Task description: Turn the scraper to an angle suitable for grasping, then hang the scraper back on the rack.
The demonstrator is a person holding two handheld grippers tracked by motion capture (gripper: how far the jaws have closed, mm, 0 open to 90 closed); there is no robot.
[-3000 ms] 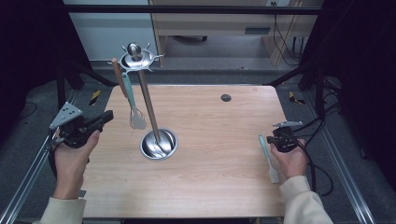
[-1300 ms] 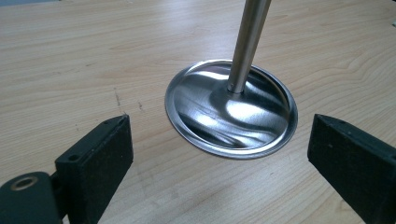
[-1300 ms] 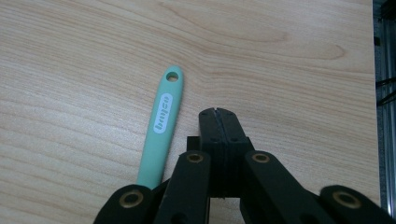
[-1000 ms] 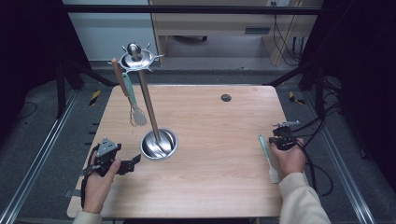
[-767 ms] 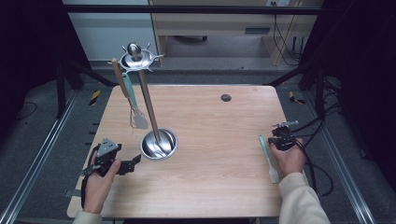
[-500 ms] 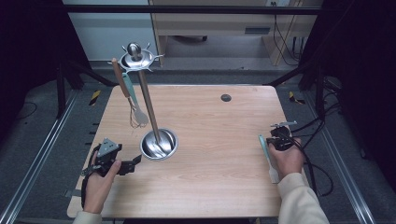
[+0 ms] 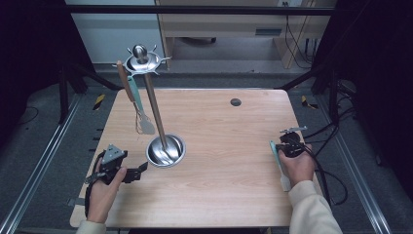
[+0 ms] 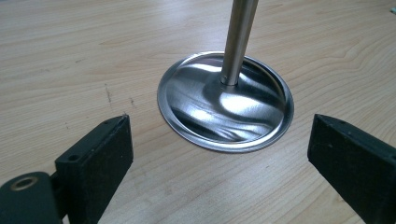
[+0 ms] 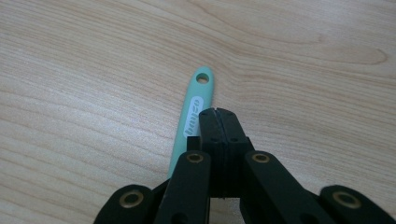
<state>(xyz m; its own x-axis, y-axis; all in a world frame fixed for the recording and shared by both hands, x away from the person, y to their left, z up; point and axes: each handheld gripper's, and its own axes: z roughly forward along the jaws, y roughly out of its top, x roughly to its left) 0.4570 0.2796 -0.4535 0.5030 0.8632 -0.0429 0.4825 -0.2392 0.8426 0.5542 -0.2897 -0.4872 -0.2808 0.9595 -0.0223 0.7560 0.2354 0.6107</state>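
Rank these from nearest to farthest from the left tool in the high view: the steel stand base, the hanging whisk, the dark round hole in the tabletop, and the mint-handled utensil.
From the left tool:
1. Steel stand base, just right of it.
2. Hanging whisk, beyond it, left of the pole.
3. Dark round hole, far side, right of centre.
4. Mint-handled utensil, at the right edge beside the right hand.

Utensil stand (image 7: pixel 165 150) mid-table; spatula (image 7: pixel 278 161) right edge.

Left gripper (image 7: pixel 141 169) sits lower and nearer the stand base (image 7: pixel 166 150) than three seconds back, jaws wide.
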